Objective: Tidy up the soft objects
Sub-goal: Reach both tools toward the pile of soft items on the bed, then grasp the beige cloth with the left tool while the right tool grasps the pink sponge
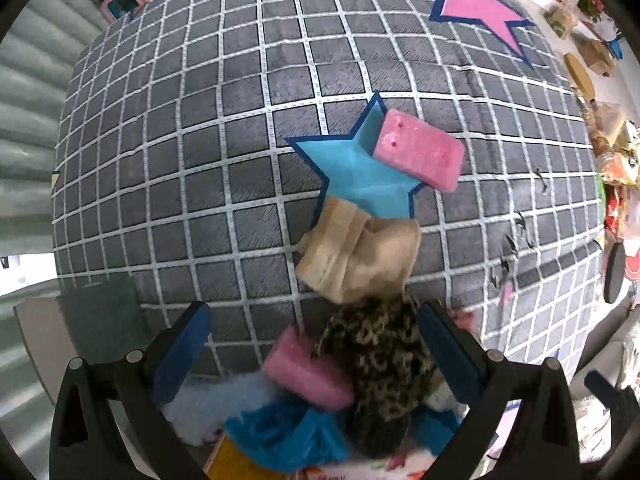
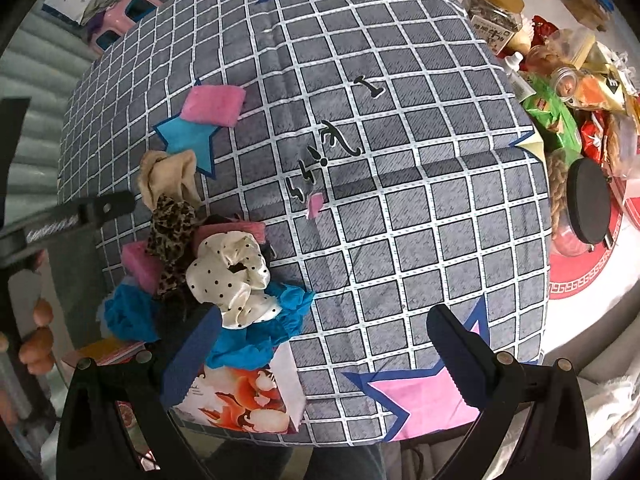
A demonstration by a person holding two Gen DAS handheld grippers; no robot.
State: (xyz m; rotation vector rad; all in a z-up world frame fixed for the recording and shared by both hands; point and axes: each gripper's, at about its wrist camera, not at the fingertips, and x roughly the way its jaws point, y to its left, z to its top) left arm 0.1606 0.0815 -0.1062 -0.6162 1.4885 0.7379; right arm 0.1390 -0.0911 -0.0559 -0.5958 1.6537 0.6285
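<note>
A grey checked cloth (image 2: 400, 220) with star prints covers the table. At its near left edge, soft things are heaped over a printed carton (image 2: 240, 396): a cream polka-dot scrunchie (image 2: 228, 276), a leopard scrunchie (image 2: 172, 224), blue fabric (image 2: 280, 308) and a pink sponge (image 2: 140, 264). A beige scrunchie (image 1: 360, 252) lies just beyond, and another pink sponge (image 1: 420, 152) rests on the blue star (image 1: 352, 176). My left gripper (image 1: 314, 312) is open above the heap, the leopard scrunchie (image 1: 380, 360) loose by its right finger. My right gripper (image 2: 326, 312) is open beside the polka-dot scrunchie.
Off the cloth's right edge the table holds a wooden-lidded jar (image 2: 496, 4), snack packets (image 2: 560, 120), a black disc (image 2: 592, 208) and a red mat (image 2: 580, 280). A pink stool (image 2: 124, 16) stands far left. A small pink scrap (image 2: 316, 204) lies mid-cloth.
</note>
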